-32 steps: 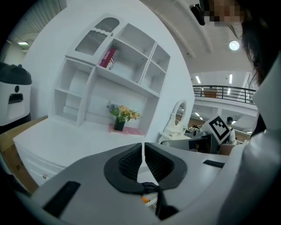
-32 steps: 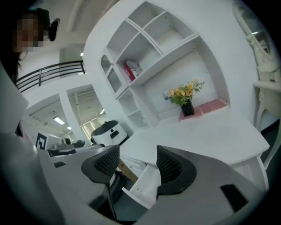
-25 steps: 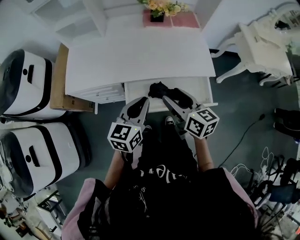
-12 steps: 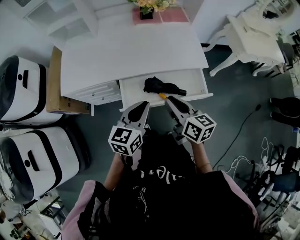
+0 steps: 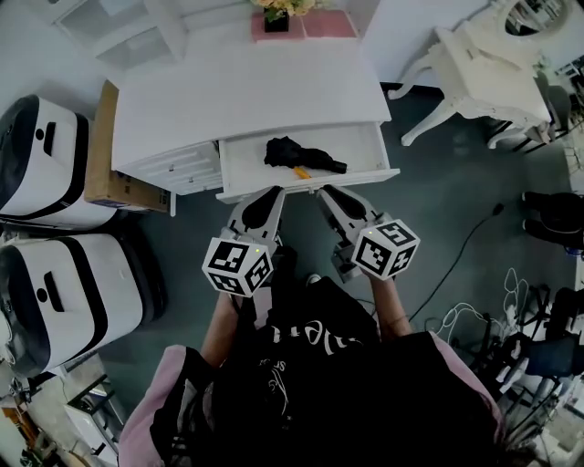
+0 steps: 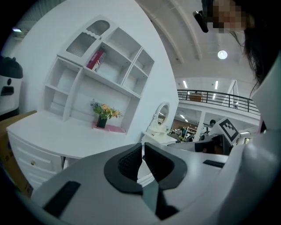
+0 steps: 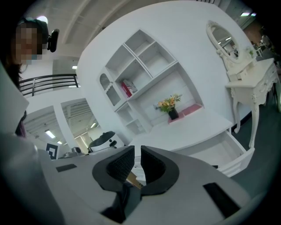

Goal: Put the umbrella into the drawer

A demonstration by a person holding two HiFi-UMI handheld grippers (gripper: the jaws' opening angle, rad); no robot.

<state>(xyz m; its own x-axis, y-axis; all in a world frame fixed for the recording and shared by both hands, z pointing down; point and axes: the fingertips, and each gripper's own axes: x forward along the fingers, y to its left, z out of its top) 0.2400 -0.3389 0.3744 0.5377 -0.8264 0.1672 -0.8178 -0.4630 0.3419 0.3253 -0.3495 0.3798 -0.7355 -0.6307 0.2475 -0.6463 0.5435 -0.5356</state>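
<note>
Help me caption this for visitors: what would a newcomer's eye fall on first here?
The black umbrella lies collapsed in the open drawer of the white desk, the darkest thing on all that white. Just in front of the drawer, the left gripper and right gripper, each with its marker cube, point toward it, both empty. The right gripper's jaws have just been closing on nothing.

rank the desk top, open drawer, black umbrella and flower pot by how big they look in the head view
1. desk top
2. open drawer
3. black umbrella
4. flower pot, though it sits farthest from the camera, at the frame's top edge
</note>
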